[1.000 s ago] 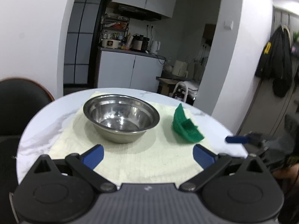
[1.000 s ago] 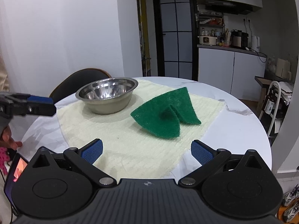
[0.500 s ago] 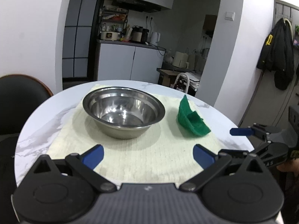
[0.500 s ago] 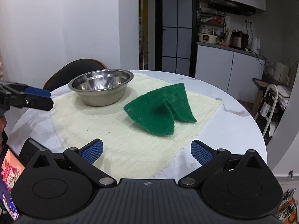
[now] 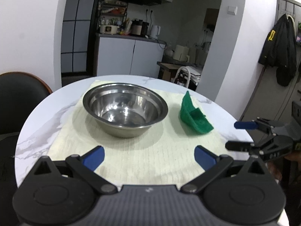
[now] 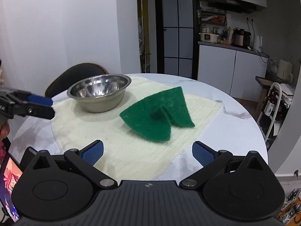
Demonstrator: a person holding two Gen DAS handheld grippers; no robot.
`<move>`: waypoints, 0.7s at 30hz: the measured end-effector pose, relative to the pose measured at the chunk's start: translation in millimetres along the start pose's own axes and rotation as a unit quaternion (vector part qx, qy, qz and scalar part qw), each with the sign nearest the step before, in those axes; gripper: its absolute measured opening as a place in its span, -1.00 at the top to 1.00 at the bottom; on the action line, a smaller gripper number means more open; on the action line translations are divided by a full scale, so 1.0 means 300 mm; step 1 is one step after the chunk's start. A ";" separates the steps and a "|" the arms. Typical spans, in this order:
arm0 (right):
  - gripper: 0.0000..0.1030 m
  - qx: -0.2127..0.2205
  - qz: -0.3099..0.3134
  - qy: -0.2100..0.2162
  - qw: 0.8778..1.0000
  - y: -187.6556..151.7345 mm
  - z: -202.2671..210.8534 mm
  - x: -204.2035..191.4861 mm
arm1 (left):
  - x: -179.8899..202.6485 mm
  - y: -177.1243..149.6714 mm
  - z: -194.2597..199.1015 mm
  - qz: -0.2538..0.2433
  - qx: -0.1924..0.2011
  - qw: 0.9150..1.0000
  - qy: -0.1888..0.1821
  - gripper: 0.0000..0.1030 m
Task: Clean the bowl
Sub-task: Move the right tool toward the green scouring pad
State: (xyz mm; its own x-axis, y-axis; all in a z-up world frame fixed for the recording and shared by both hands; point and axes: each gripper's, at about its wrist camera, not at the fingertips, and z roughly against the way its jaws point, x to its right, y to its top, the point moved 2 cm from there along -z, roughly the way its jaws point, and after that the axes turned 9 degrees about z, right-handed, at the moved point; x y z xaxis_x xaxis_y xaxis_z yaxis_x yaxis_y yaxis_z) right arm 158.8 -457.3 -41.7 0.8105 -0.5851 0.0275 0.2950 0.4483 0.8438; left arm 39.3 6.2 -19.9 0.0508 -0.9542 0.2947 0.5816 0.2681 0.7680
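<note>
Steel bowl [image 5: 125, 110] sits mid-frame, seemingly unscrubbed; green scouring pad [image 6: 159, 116] lies untouched at centre. Left gripper [image 5: 148, 155] and right gripper [image 6: 147, 151] both gape wide, empty.

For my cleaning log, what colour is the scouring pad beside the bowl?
Green. The scouring pad shows best in the right wrist view.

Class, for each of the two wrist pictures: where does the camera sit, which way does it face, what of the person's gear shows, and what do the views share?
Left wrist: sits on the left gripper, faces the steel bowl; its open blue fingers show, with the right gripper at right.
Right wrist: sits on the right gripper, faces the green scouring pad; the left gripper shows at left.
Shared: bowl, pad, cream cloth, round marble table.
</note>
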 end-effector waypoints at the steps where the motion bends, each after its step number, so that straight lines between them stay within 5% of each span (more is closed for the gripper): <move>1: -1.00 -0.004 -0.003 -0.003 1.000 0.001 -0.001 0.006 | 0.000 0.004 0.003 -0.004 0.001 1.000 0.002 -1.00; 14: -1.00 -0.002 0.002 -0.018 1.000 -0.023 0.014 0.005 | -0.053 -0.001 -0.005 0.025 -0.004 1.000 -0.011 -1.00; 21: -1.00 -0.007 0.015 -0.021 1.000 -0.036 0.035 -0.002 | -0.066 -0.012 0.011 0.004 0.010 1.000 0.015 -0.99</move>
State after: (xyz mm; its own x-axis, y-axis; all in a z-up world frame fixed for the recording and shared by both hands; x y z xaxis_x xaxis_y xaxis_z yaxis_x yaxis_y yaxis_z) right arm 149.8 -468.7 -45.2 0.7977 -0.5984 0.0746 0.2779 0.4747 0.8351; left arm 33.6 24.5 -26.5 0.0797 -0.9555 0.2839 0.5653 0.2779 0.7767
